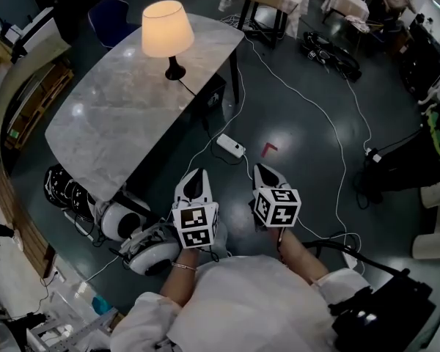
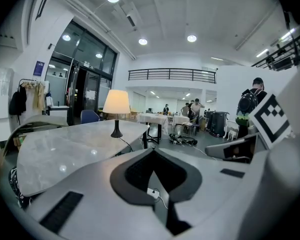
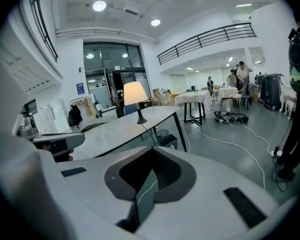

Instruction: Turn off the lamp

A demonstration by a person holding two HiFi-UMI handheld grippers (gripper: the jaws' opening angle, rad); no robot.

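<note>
Lit table lamp, cream shade, dark base, stood near the far end of a grey marble table. Its dark cord ran off the table edge. White power strip lay on the dark floor just beyond the table, with a red corner mark near it and white cables trailing away. Left gripper and right gripper were held side by side over the floor, apart, jaws together, nothing in them, well short of the lamp. Each carried a marker cube. White sleeves at the bottom. Blue chair behind the table.
</note>
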